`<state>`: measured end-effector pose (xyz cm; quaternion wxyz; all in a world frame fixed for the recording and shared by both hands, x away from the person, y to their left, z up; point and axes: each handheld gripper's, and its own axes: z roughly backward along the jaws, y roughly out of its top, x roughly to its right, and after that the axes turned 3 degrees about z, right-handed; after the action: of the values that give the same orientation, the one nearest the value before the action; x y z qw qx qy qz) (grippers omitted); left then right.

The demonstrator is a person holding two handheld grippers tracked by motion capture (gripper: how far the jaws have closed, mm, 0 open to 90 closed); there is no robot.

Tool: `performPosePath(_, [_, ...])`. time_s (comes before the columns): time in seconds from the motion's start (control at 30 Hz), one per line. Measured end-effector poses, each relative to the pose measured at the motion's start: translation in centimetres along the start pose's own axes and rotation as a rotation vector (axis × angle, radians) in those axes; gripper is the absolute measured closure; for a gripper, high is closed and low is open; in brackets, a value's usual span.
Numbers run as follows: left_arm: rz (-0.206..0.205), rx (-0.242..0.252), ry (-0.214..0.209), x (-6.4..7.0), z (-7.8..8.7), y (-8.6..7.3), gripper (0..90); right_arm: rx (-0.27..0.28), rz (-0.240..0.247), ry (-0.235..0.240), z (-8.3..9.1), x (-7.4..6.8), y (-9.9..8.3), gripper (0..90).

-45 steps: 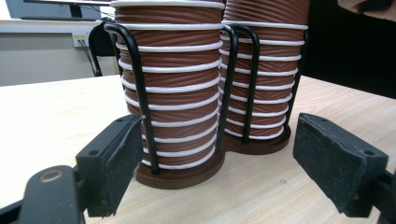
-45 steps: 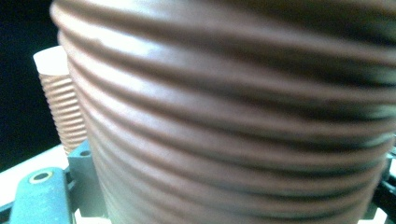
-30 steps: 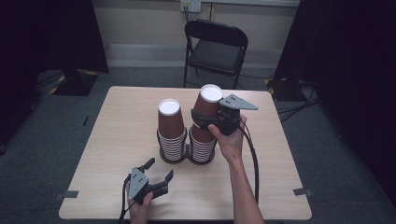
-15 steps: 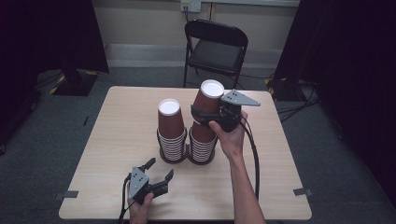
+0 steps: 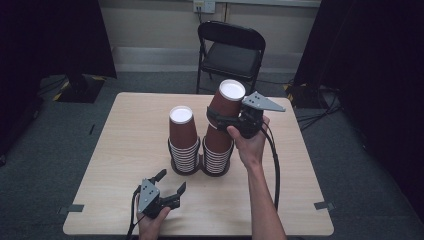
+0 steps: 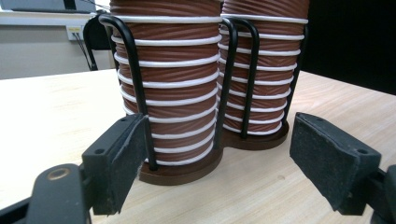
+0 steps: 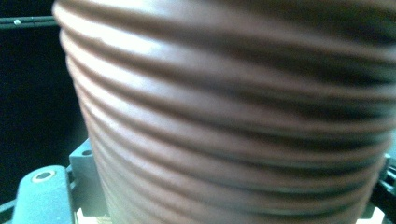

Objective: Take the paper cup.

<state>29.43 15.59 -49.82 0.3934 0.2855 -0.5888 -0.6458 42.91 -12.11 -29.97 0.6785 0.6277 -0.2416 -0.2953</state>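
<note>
Now, top brown ribbed paper cup gripped by right claw, lifted clear of right-hand stack of nested brown cups and tilted, white base leaning toward far right corner of pale wooden bench. Compared with a second ago, slightly higher and more tilted; separation from stack looks nearly complete, lower rim apparently just above the next cup, though contact point hidden behind claw. Right gripper view: ribbed brown wall pressed close between the jaws, blurred, so clamped firmly.

Left claw resting near the near edge of bench, left of centre, jaws spread wide, holding nothing; unchanged from a second ago. Left gripper view: both black pads apart, aimed at dark round wire-framed cup holder carrying left-hand stack of nested brown cups; second holder and stack just beside it, bases touching or nearly so.

Both stacks standing at bench centre, upright, side by side. Left stack undisturbed.

Judgement: one cup being peeled off the right stack. Lift going cleanly, no second cup seen dragged up. Next likely: carrying the cup away and setting it down. Risk: crushing thin paper wall under tight grip.

Black folding chair beyond far edge.
</note>
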Motion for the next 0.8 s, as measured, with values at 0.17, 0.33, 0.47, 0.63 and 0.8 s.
performPosePath(0.17, [0.013,0.006,-0.008,-0.1,0.1,0.0,18.4,0.017,-0.011,-0.011,0.6,0.3,0.3,13.7])
performPosePath(0.33, [0.009,-0.004,-0.021,-0.1,0.1,0.0,18.4,0.019,-0.023,-0.028,1.3,0.5,0.5,13.9])
performPosePath(0.47, [0.035,-0.030,-0.022,-0.3,-0.1,0.1,18.3,0.019,-0.048,-0.049,2.6,1.1,0.5,14.1])
performPosePath(0.63, [0.046,-0.055,-0.030,-0.4,-0.3,0.2,18.7,0.021,-0.065,-0.075,4.1,1.5,0.2,14.2])
performPosePath(0.8, [0.062,-0.053,-0.032,-0.4,-0.2,0.3,17.9,0.011,-0.073,-0.103,5.0,2.0,-0.4,14.2])
